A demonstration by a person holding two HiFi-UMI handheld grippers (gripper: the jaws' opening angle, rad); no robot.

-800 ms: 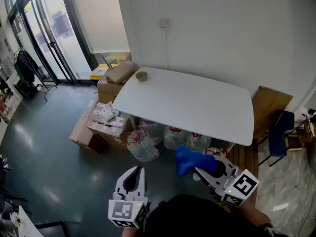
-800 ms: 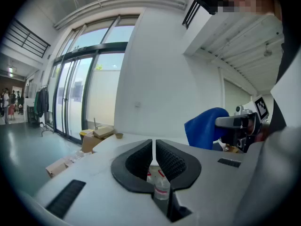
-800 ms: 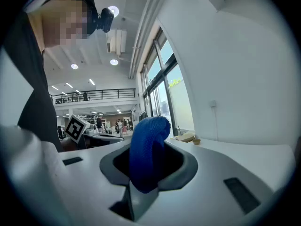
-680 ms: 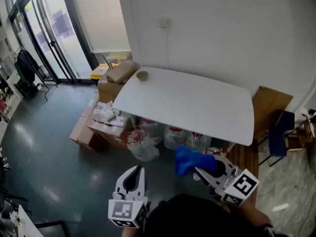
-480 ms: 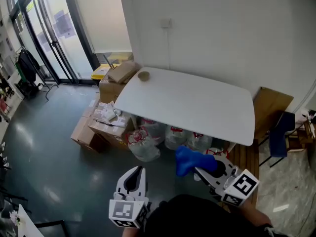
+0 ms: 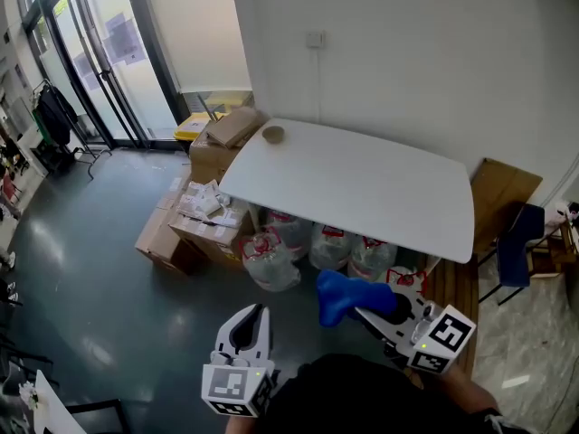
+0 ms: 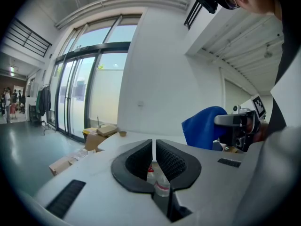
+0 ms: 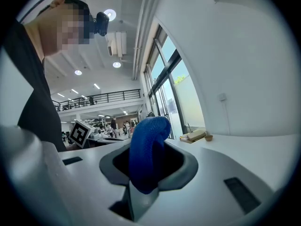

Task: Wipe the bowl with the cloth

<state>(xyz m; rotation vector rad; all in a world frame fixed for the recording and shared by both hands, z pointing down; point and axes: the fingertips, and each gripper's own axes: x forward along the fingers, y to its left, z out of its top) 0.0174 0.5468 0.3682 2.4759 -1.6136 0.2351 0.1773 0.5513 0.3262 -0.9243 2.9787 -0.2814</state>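
Blue cloth [image 8: 147,150] is clamped between the fingers of the right gripper [image 8: 148,166], bunched into a thick roll that stands up out of the grip and folds over at the top. The roll covers the pads almost wholly, so only their dark outer edges show on either side, and its lower end disappears down into the slot. In the head view the same cloth bulges forward off the gripper's tip and hides the fingertips there as well.

The left gripper [image 7: 154,155] has its black ribbed fingers [image 7: 137,160] pressed together with only a thin slit between them, and nothing is caught in it. It is held low and apart from the right one, short of the tabletop.

Both grippers are in the air over the dark floor, near the person's body, which cuts off the hands at the bottom of the head view.

The bowl [image 6: 272,135] sits well away from both, alone at the far left corner of the white tabletop [image 6: 380,193]. It is small and brownish, and its inside cannot be made out.

Under the tabletop are several clear water bottles [image 6: 312,247], partly hidden by its edge. Cardboard boxes [image 6: 194,224] are stacked beside it on the left. Glass doors [image 6: 86,57] fill the far left, and a dark chair [image 6: 514,253] stands at the right edge, partly cut off.
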